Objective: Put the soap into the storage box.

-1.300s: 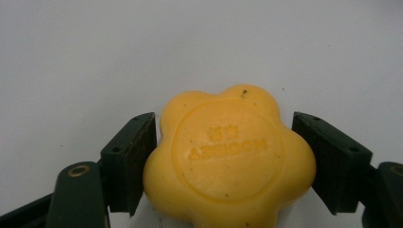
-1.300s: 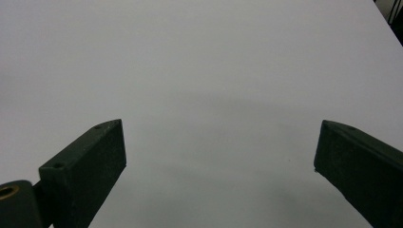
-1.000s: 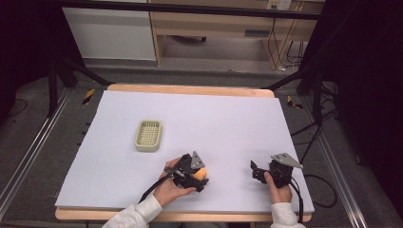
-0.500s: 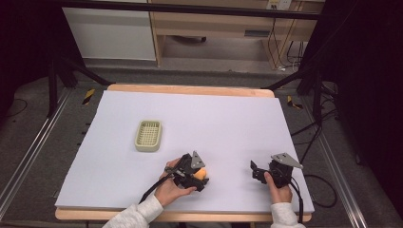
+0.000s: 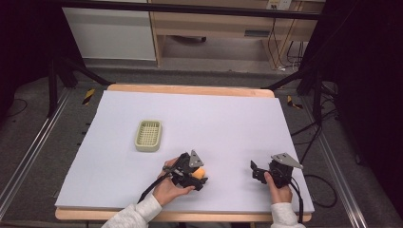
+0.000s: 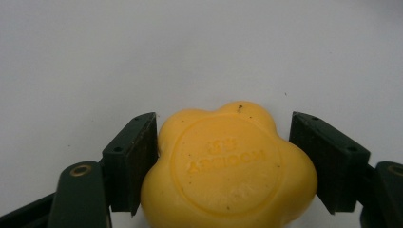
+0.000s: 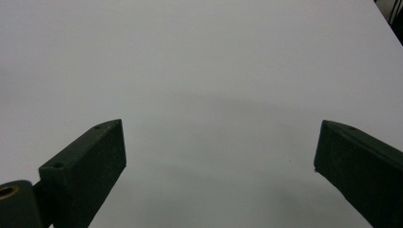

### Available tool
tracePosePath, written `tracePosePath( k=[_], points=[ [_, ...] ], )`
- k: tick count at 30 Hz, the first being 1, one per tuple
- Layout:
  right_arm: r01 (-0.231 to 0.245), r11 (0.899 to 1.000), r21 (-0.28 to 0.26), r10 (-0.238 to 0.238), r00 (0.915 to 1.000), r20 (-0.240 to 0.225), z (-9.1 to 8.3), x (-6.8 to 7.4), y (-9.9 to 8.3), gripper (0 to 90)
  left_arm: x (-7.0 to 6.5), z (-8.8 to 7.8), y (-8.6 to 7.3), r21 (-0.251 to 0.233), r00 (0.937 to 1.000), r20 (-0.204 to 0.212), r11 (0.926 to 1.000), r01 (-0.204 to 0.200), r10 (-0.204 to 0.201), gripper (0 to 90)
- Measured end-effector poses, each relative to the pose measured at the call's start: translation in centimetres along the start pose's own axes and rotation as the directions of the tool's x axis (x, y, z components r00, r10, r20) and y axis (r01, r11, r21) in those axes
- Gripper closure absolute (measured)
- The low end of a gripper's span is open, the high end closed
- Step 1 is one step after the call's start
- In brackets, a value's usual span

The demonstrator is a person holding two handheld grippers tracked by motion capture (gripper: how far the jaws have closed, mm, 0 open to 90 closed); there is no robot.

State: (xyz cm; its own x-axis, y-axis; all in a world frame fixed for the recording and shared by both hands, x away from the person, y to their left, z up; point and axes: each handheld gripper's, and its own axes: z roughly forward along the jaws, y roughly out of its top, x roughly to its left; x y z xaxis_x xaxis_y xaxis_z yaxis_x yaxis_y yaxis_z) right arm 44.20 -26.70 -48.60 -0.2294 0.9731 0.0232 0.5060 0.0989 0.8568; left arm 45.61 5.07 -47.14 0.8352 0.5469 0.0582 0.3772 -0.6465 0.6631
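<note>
A yellow flower-shaped soap point(image 6: 228, 171) with a round embossed stamp lies on the white sheet near the table's front edge. My left gripper point(image 6: 223, 161) has it between its jaws. The jaws have just been closing, and now the left pad point(image 6: 140, 161) and the right pad point(image 6: 313, 161) press on its sides. In the high view the soap point(image 5: 200, 173) shows as an orange-yellow spot at the tip of the left gripper point(image 5: 196, 176). My right gripper point(image 5: 257, 172) rests farther right on the sheet. Its jaws point(image 7: 218, 161) stand wide open with nothing between them.
A pale green slotted basket point(image 5: 148, 135) stands on the white sheet point(image 5: 228, 123), to the left of and beyond the left gripper. The sheet's front edge runs just behind both hands. Cables trail from each gripper toward the person.
</note>
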Motion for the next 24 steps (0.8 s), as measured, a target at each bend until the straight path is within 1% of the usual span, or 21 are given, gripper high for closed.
tracePosePath(
  k=[1,3,4,7,10,14,15,19,22,24],
  points=[
    [0.000,1.000,0.000,0.000,1.0000,0.000,0.00,0.00,0.00,3.8,0.04,-0.06,-0.08,0.013,1.0000,0.000,0.9999,-0.007,0.007,25.5],
    [0.000,1.000,0.000,0.000,1.0000,0.000,0.00,0.00,0.00,3.8,0.05,0.01,-0.28,0.021,1.0000,0.001,0.9998,-0.004,0.004,25.4],
    [0.000,1.000,0.000,0.000,1.0000,0.000,0.01,0.00,0.00,3.8,0.04,0.05,-0.39,0.009,1.0000,-0.001,0.9999,0.008,-0.008,25.3],
    [0.001,1.000,0.001,-0.001,1.0000,-0.001,0.01,-0.01,0.00,3.8,0.03,0.05,-0.41,0.006,0.9999,-0.003,0.9999,0.010,-0.010,25.2],
    [0.000,1.000,0.001,0.000,1.0000,-0.003,0.01,-0.02,0.00,3.8,0.12,0.02,-0.37,0.006,0.9999,0.003,0.9999,0.015,-0.015,25.2],
    [0.000,1.000,0.002,0.000,1.0000,-0.004,0.02,-0.02,0.00,3.8,0.18,-0.07,-0.20,-0.006,0.9997,0.006,0.9997,0.023,-0.023,25.6],
    [0.000,1.000,0.002,0.000,1.0000,-0.004,0.02,-0.03,0.00,3.8,0.18,-0.04,-0.17,-0.015,0.9993,0.010,0.9993,0.035,-0.035,25.7],
    [-0.001,1.000,0.003,0.001,1.0000,-0.005,0.03,-0.03,0.00,3.8,0.42,-0.10,-0.13,-0.015,0.9988,0.025,0.9990,0.043,-0.043,26.6],
    [-0.002,1.000,0.002,0.002,1.0000,-0.007,0.04,-0.04,0.00,3.8,0.38,0.02,-0.05,-0.031,0.9978,0.030,0.9977,0.060,-0.059,28.2],
    [-0.001,1.000,0.003,0.001,1.0000,-0.005,0.03,-0.03,0.01,3.8,0.36,0.05,0.02,-0.022,0.9984,0.024,0.9984,0.052,-0.051,28.3]
  ],
)
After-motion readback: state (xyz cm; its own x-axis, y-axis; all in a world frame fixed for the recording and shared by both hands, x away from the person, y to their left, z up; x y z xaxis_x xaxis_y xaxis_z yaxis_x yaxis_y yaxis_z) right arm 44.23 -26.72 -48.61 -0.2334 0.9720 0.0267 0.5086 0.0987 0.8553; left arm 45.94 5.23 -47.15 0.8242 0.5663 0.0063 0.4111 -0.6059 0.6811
